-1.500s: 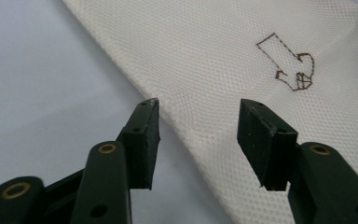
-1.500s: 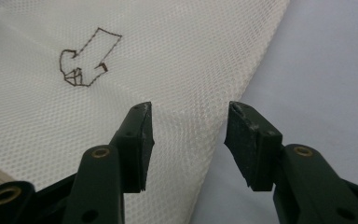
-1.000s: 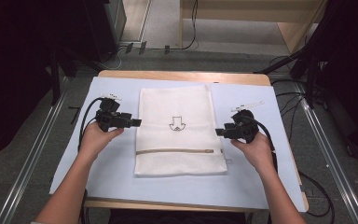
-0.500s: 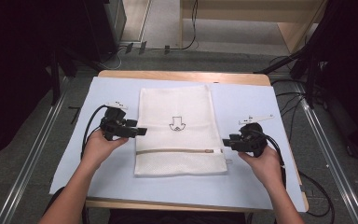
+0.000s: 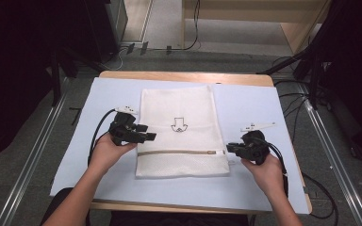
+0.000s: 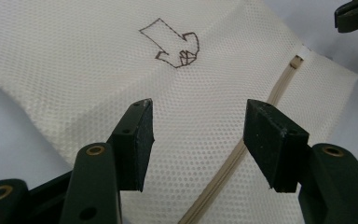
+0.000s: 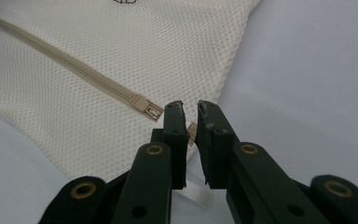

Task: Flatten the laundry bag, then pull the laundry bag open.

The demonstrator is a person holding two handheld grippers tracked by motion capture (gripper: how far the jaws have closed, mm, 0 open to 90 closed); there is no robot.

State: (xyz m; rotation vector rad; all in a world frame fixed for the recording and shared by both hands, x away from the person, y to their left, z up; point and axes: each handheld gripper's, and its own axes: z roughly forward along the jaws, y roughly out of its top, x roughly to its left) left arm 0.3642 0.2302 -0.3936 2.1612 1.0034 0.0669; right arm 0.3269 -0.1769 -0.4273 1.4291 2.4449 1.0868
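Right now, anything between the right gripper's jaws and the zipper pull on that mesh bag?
Nothing visible. The right gripper sits at the edge of the mesh bag, just beside the zipper pull, with only bare cloth around it. Its jaws have just been closing, and a tan tab shows in the narrow gap between them; whether they grip it, I cannot tell.

A wooden table [image 5: 184, 76] is sitting at the centre of the frame, carrying a pale blue sheet [image 5: 264, 113] that is covering most of its top. 1 cream mesh bag [image 5: 181, 108] is lying flat on the sheet's middle.
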